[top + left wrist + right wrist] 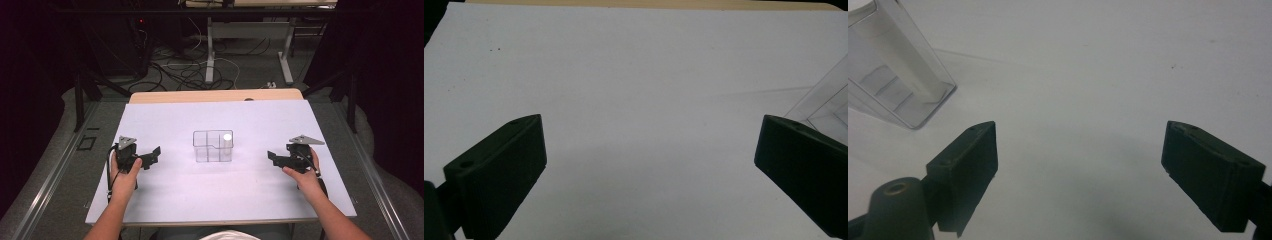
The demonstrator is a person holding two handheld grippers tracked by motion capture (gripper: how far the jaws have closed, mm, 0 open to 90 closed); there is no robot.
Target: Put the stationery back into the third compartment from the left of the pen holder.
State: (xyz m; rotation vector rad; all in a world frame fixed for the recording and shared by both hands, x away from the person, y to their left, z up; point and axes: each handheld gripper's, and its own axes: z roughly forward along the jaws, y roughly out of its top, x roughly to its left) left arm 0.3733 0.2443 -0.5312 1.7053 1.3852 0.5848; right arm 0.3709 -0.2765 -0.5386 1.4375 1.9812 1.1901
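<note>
A clear plastic box (213,146) with inner dividers stands near the middle of the white table (165,195); a white tube (227,142) stands upright in its far right compartment; the left gripper (151,156) rests on the table to the left of the box, well apart from it, held in the person's left hand (125,172), its jaws spread wide and holding nothing; the right gripper (272,156) sits to the right of the box, also well apart, in the right hand (302,170), its jaws likewise spread and holding nothing; both grippers point inward toward the box; in the left gripper view a corner of the box (824,102) shows at the right edge; in the right gripper view the box (895,75) stands at the upper left.
</note>
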